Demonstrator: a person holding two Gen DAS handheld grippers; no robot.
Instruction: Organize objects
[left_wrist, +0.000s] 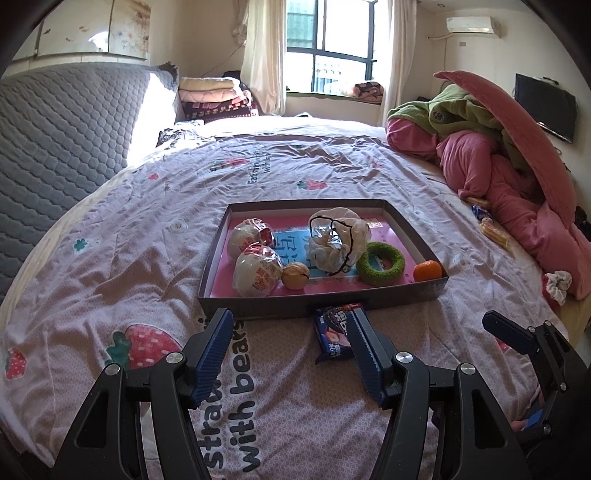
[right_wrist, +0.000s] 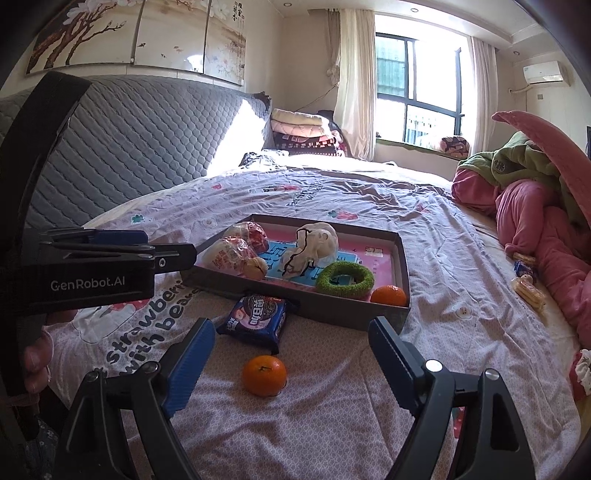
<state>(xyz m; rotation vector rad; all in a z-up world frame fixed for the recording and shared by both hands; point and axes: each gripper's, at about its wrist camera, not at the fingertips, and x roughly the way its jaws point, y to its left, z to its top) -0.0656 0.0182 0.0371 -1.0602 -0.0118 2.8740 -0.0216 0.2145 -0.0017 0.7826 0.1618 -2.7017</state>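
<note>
Hovering both grippers over the bedspread (left_wrist: 140, 229), just short of the shallow box (left_wrist: 424, 291) that is sitting mid-bed.

Left gripper (left_wrist: 291, 347): jaws standing apart, nothing clamped. A blue snack packet (left_wrist: 328, 339) is lying flat on the spread, touching the box's near wall; its right fingertip is overlapping the packet's right edge in the left wrist view, contact unclear. In the right wrist view the same gripper is showing side-on at left (right_wrist: 184, 254), a person's fingers (right_wrist: 37, 365) wrapping its handle.

Right gripper (right_wrist: 291, 343): jaws spread wide, empty. A loose orange (right_wrist: 264, 374) is sitting on the spread between the two fingers, closer to the left one, not touched. The snack packet (right_wrist: 255, 319) is lying just beyond it, against the box (right_wrist: 354, 314).

Box contents:
- two wrapped buns (left_wrist: 255, 273) stacked along the left side
- a walnut-like nut (left_wrist: 295, 275) touching the nearer bun
- a crumpled white bag with a black cord (left_wrist: 338, 240) in the middle
- a green fuzzy ring (left_wrist: 380, 262) right of the bag
- a second orange (left_wrist: 427, 270) in the near right corner

Still outside the box: some wrapped snacks (left_wrist: 491, 225) lying by the pink quilt pile (left_wrist: 517, 206) at right, and a white scrunchie (left_wrist: 557, 282) near the bed's edge.
</note>
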